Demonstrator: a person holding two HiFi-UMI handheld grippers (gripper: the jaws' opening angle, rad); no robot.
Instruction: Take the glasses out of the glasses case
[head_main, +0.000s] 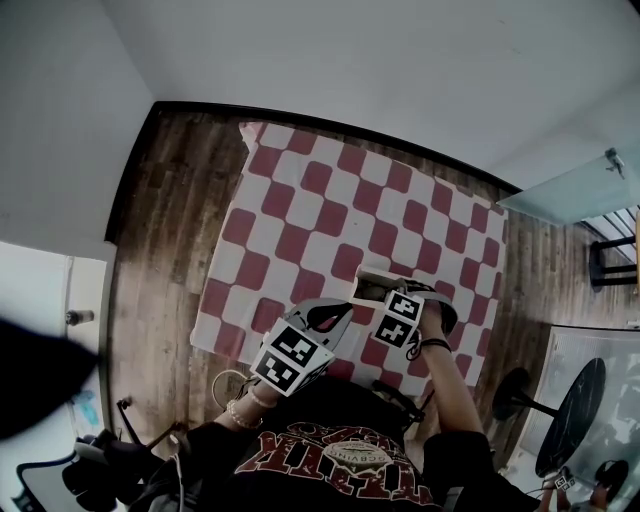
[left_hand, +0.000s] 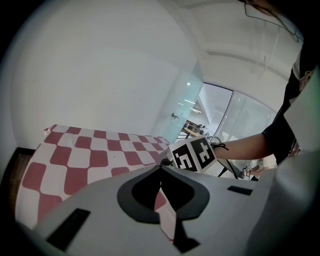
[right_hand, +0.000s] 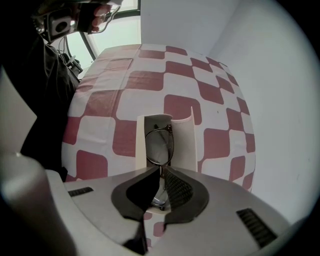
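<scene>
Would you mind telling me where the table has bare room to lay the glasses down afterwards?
The checkered tablecloth is bare across its far half and left side. It is crowded only at the near edge: the open glasses case, the right claw shut on the glasses, the left claw beside it.

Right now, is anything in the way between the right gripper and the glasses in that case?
Nothing visible. The glasses case lies open on the checked tablecloth, and the right gripper has its fingers closed on the bridge of the glasses.
</scene>
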